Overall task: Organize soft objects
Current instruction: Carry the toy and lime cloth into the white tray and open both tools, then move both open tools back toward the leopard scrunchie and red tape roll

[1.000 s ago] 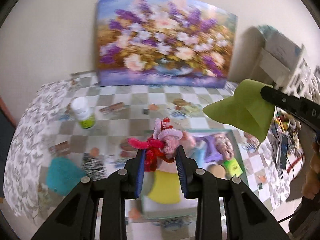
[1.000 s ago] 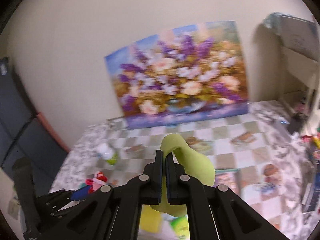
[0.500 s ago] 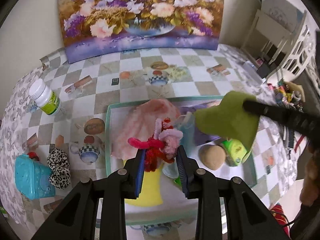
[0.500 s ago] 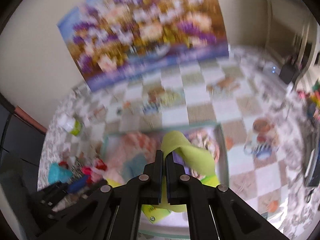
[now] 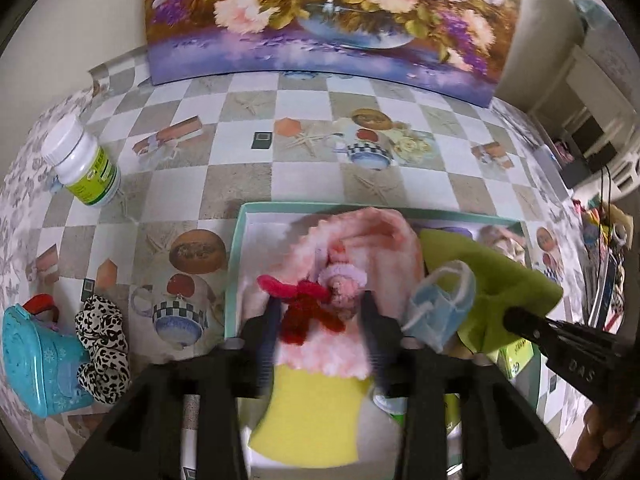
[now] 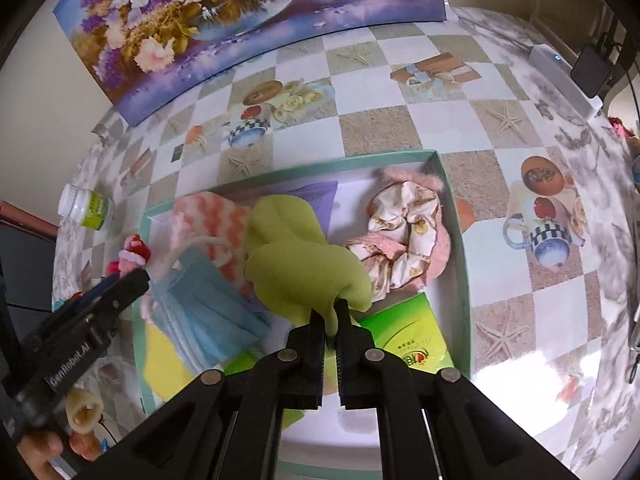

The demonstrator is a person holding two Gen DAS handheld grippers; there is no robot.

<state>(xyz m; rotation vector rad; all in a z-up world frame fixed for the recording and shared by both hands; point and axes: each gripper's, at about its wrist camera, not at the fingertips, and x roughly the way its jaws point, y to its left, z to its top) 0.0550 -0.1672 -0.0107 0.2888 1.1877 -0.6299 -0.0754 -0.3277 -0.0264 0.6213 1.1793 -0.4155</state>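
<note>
A teal-rimmed box holds several soft items. My left gripper hangs over its left part, jaws opening. A red and pink fuzzy toy lies between the spread fingers, on a pink-and-white cloth. The pads look clear of it. My right gripper still pinches a corner of a lime-green cloth, though its jaws are starting to part. That cloth drapes over the box's middle. A blue face mask, a yellow sponge and a cream scrunchie are also inside.
Left of the box a leopard-print scrunchie and a teal plastic case lie on the chequered tablecloth. A white bottle stands further back. A flower painting leans on the wall. A green packet is in the box.
Both grippers have come down from above the table to just over the box. The left jaws have spread apart around the toy. The green cloth now rests on the box's contents.
</note>
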